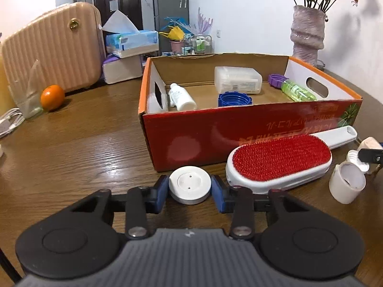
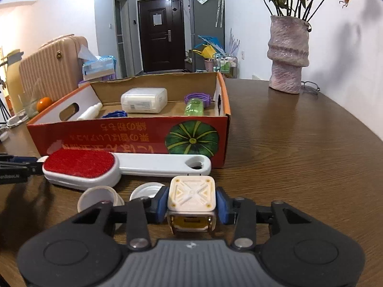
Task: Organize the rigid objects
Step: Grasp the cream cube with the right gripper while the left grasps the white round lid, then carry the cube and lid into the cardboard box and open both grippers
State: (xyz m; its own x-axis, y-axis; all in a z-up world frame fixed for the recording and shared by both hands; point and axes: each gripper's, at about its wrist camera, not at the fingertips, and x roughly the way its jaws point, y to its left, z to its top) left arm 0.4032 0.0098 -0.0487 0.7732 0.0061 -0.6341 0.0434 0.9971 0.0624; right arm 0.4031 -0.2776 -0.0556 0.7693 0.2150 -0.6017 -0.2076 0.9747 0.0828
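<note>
On a dark wood-grain desk (image 1: 71, 148), two grasps side by side before a red cardboard box (image 1: 239, 129). Left hand-held gripper (image 1: 190, 189) clamped on a round white puck (image 1: 190, 183), blue pads (image 1: 160, 191) pressed to either side of it, the puck low over the desk just in front of the box's near wall. Right hand-held gripper (image 2: 191, 203) closed on a cream cube-shaped block (image 2: 191, 197), ribbed cross pattern on top, yellowish face toward the camera, pads (image 2: 221, 205) tight against both flanks.

Between the two, flat on the desk along the box front, a white lint brush (image 2: 119, 166) with red bristle pad, handle toward the right gripper. Near the brush head, a small white cup (image 1: 347, 183) lying on its side, with a white cap (image 2: 147, 190) just beside it.

Inside the open box: a white bottle (image 1: 180, 96) on its side near the left wall, a blue ring-shaped lid (image 1: 234, 99) in the middle, a translucent white container (image 1: 237, 80) toward the back, a green bottle (image 1: 298, 92) with purple cap by the right wall.

Further off on the desk, an orange (image 1: 52, 96) beside a pink suitcase (image 1: 52, 47), and a mauve vase (image 2: 288, 55) of dried roses well to the right.
</note>
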